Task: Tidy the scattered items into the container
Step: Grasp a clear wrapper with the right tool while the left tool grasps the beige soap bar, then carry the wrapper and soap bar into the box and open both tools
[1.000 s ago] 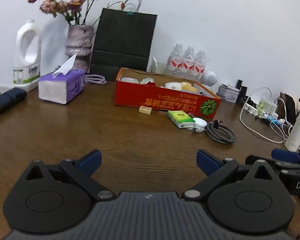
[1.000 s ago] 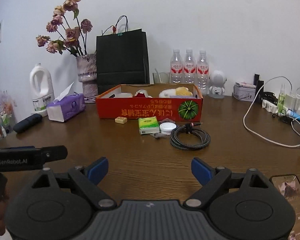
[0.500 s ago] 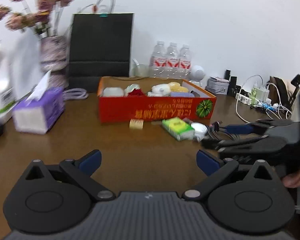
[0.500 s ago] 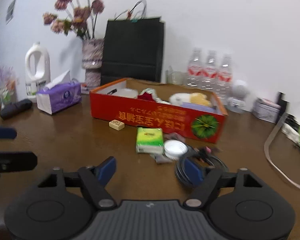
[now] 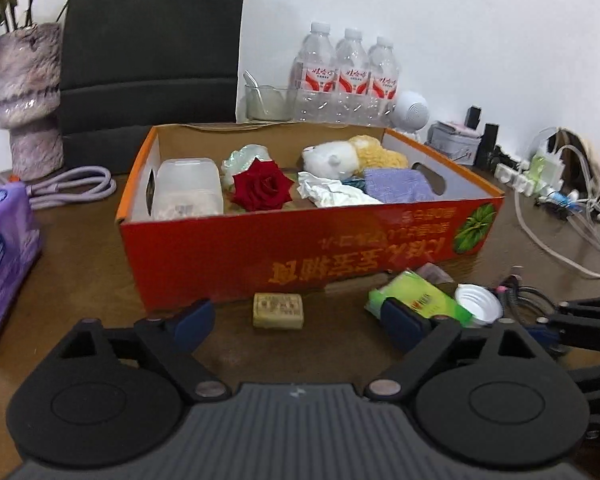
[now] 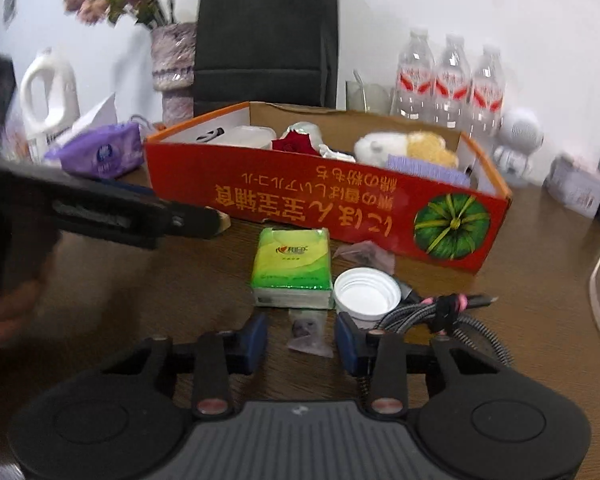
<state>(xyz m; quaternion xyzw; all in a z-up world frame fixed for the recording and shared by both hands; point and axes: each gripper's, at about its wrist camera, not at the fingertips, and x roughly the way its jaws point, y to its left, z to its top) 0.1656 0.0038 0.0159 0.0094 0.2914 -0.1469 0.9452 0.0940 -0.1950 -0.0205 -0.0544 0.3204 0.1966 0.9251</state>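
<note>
Upside-down Japanese print with a pumpkin picture runs along the red box (image 6: 328,200).

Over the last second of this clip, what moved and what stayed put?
Both grippers advanced toward the red box. The left gripper, jaws wide, now faces the tan block. The right gripper narrowed its jaws around a small clear packet, not yet gripping. The green tissue pack, white cap, coiled cable and box contents lie unmoved.
</note>
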